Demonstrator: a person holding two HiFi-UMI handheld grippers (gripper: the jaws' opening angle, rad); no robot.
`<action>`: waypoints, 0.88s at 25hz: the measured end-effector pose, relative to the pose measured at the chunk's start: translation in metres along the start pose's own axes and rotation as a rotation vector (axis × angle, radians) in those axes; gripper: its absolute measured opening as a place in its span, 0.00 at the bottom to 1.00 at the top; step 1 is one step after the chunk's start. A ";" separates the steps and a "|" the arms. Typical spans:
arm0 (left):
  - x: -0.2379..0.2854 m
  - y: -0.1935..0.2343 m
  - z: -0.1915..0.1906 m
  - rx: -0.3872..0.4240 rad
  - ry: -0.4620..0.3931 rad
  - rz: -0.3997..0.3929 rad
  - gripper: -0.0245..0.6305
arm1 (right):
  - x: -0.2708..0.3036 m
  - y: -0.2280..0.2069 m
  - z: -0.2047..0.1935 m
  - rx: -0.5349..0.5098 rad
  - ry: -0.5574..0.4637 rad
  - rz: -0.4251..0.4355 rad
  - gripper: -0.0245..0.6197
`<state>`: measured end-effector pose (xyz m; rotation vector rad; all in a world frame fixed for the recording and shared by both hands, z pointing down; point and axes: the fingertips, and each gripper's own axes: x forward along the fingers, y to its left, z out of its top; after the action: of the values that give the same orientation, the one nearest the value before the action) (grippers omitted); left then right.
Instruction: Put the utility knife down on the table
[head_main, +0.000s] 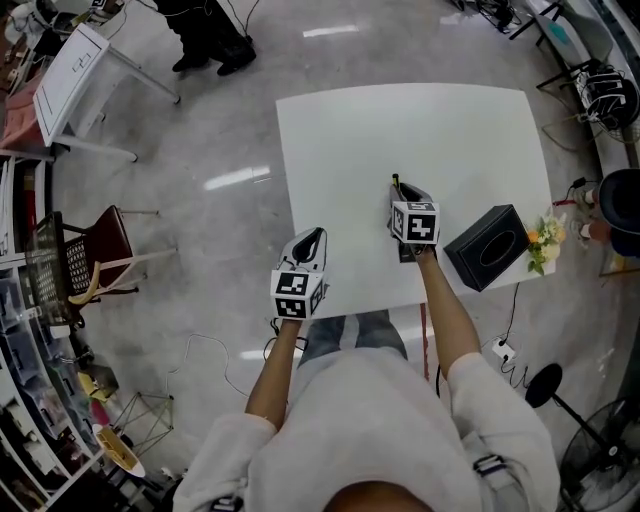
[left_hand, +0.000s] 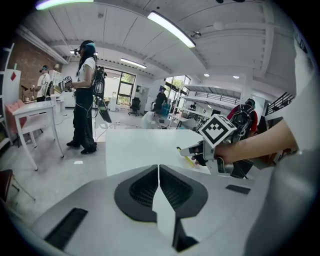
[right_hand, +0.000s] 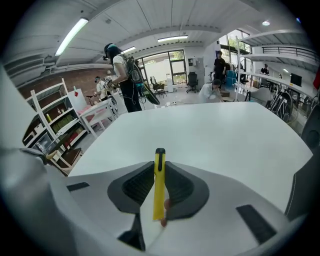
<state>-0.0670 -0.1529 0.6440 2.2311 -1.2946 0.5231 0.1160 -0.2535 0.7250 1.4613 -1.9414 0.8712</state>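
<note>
A slim yellow utility knife (right_hand: 159, 184) with a black tip stands clamped between the jaws of my right gripper (right_hand: 159, 181), pointing forward over the white table (right_hand: 215, 135). In the head view the right gripper (head_main: 399, 192) hovers over the table's near middle, and the knife's tip (head_main: 395, 181) pokes out ahead of it. The left gripper view also catches the knife (left_hand: 185, 156) in the right gripper. My left gripper (left_hand: 158, 186) is shut with nothing in it. It hangs at the table's near left corner (head_main: 312, 240).
A black box (head_main: 486, 246) lies at the table's near right edge, with a small bunch of flowers (head_main: 544, 240) beside it. A person in dark trousers (left_hand: 85, 97) stands on the floor beyond the table. A red chair (head_main: 100, 250) and white desk (head_main: 75, 70) stand to the left.
</note>
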 end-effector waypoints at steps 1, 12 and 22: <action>0.000 0.000 -0.001 -0.002 0.001 0.000 0.08 | 0.003 -0.001 0.000 -0.006 0.010 -0.001 0.16; 0.001 -0.003 -0.001 0.012 0.004 -0.002 0.08 | 0.021 0.004 -0.004 -0.068 0.106 -0.019 0.16; -0.003 -0.001 -0.003 0.005 0.005 0.002 0.08 | 0.022 0.005 -0.004 -0.088 0.106 -0.022 0.17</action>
<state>-0.0681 -0.1485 0.6449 2.2318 -1.2947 0.5327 0.1052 -0.2628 0.7435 1.3565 -1.8588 0.8257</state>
